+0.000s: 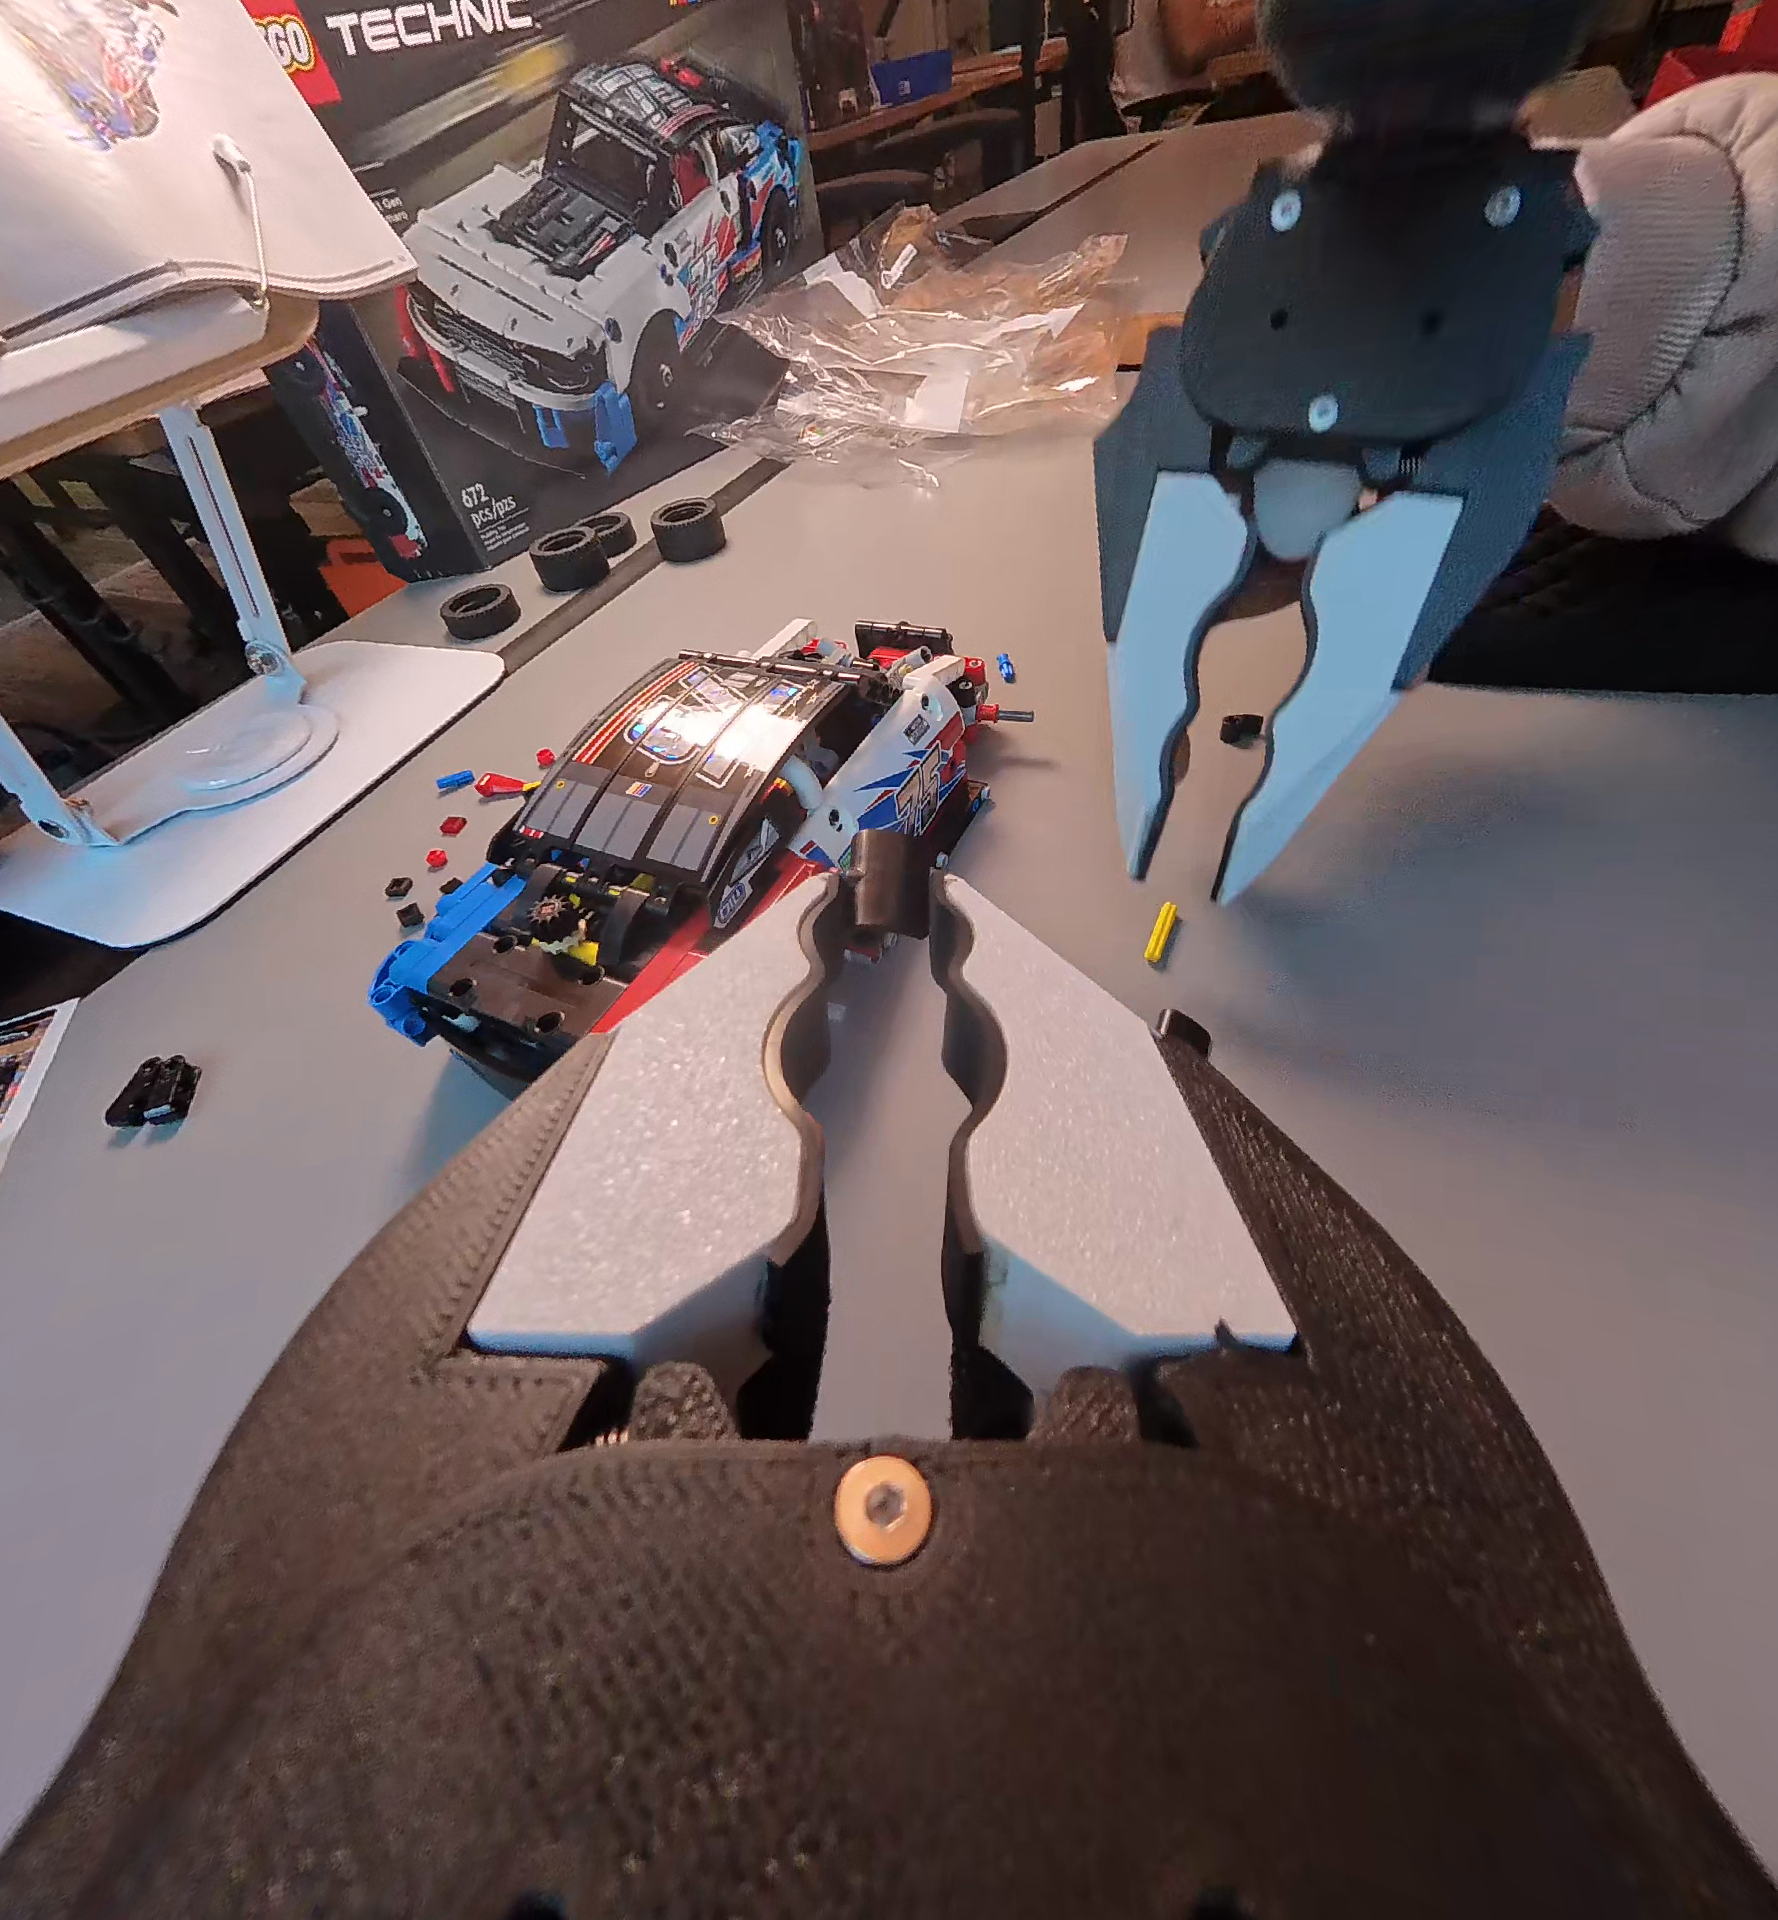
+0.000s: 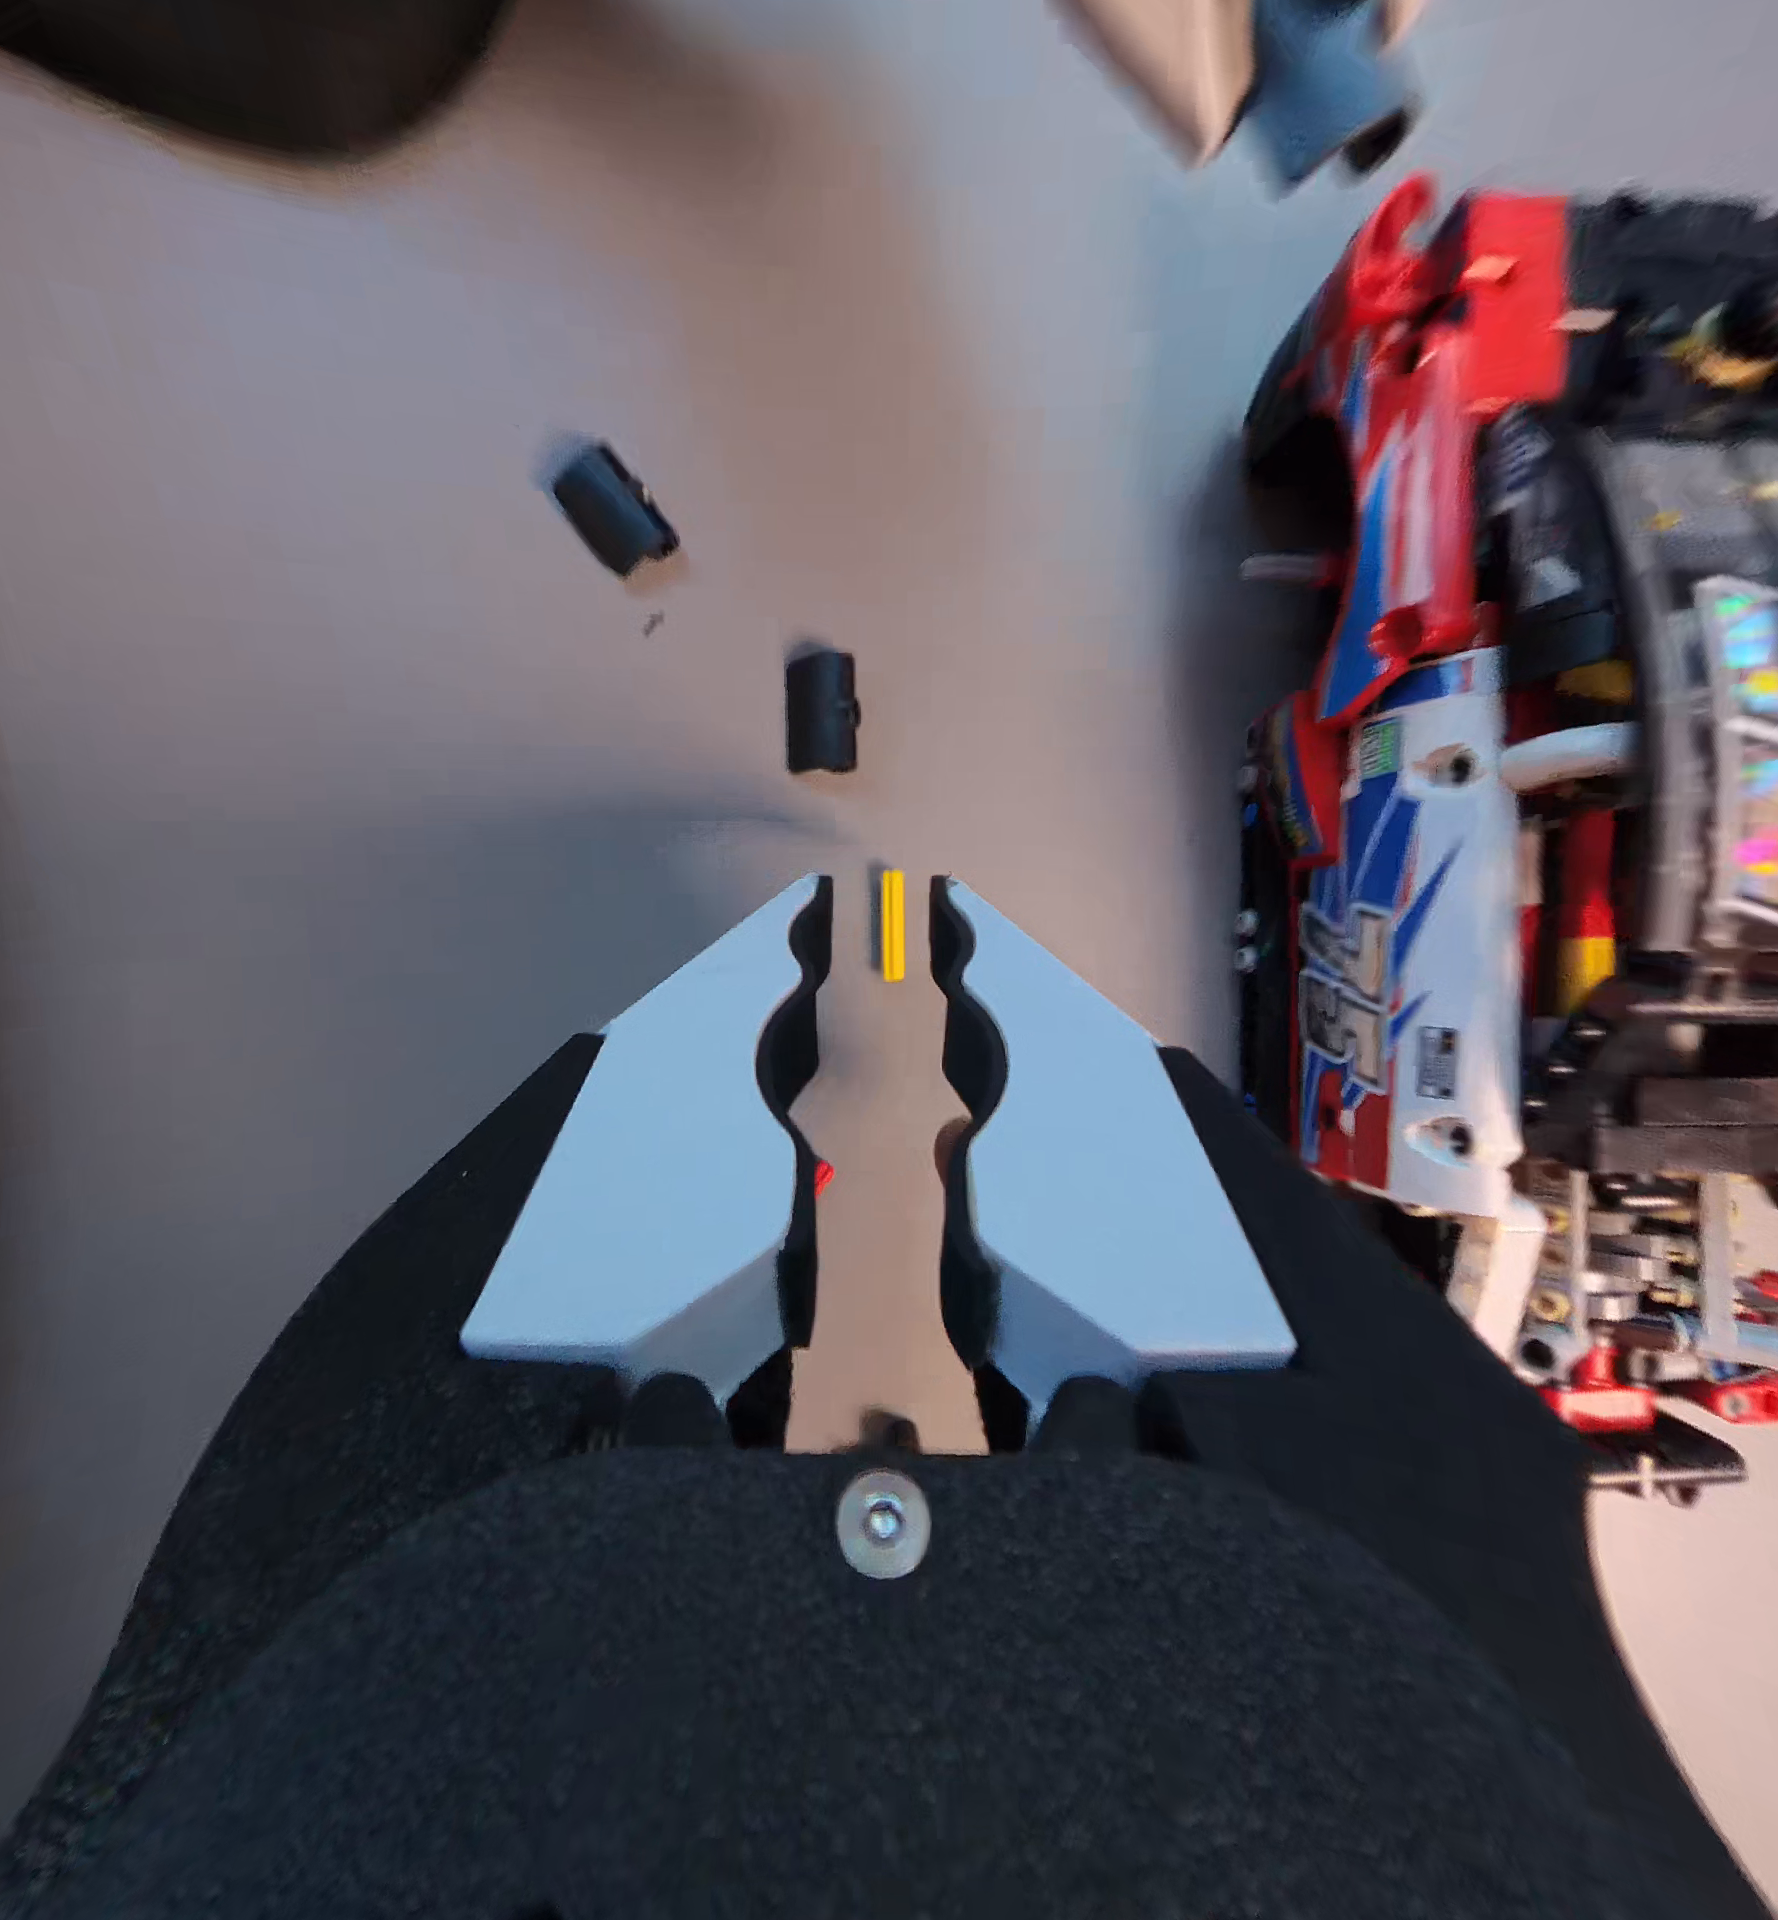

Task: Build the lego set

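Yellow axle pin (image 2: pixel 892 925) lies flat on the grey table (image 2: pixel 345 935), dead centre between the right gripper (image 2: pixel 883 881) fingertips, long axis in line with the fingers; no contact yet. Right gripper is narrowly parted and empty, tips just above or at the table, pin well inside the gap. Judgement: pin is tiny, light, rigid, smooth plastic, so it will likely skate or roll if nudged by one finger first; best hold is across its mid-length, both pads meeting it together, low to the table. In the left view the same pin (image 1: pixel 1160 928) sits at 5 o'clock of the right gripper (image 1: pixel 1176 883) tips. Left gripper (image 1: pixel 885 883) is also narrowly parted, with a dark cylindrical part (image 1: pixel 885 883) between its tips; cannot tell if it is gripped or just behind them. Partly built car (image 1: pixel 698 831) lies at 10 o'clock of the left gripper tips, roof and side panels on, no wheels fitted; it looks stiff overall, but its protruding pins and panels seem fragile. Two black connectors (image 2: pixel 820 712) sit on the table at 11–12 o'clock beyond the pin. Four tyres (image 1: pixel 573 556) are lined up at 12 o'clock of the car, in front of the set box (image 1: pixel 552 260). Small red, blue and black loose bits (image 1: pixel 469 810) lie at 9 o'clock of the car.
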